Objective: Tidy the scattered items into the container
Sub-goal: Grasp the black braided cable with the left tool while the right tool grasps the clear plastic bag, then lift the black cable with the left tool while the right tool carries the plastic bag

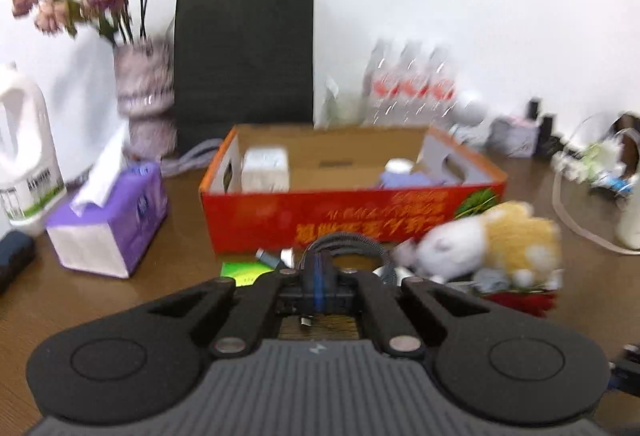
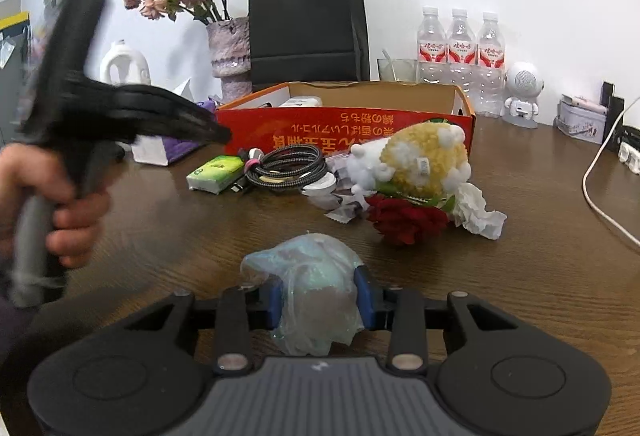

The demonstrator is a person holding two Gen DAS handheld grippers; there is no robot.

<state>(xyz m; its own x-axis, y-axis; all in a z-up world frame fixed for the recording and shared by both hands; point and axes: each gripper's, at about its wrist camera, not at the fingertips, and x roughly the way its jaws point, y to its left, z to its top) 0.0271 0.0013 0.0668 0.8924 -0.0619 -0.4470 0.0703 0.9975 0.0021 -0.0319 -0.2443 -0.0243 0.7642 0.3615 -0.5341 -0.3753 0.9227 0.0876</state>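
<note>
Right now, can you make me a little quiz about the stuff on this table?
1. True or false: the right gripper is squeezing a crumpled plastic bag.
2. How many water bottles stand behind the red box?
3. The coiled cable lies: A in the box, B on the table, C in a shopping bag.
Key: 1 true; 2 three; 3 B.
</note>
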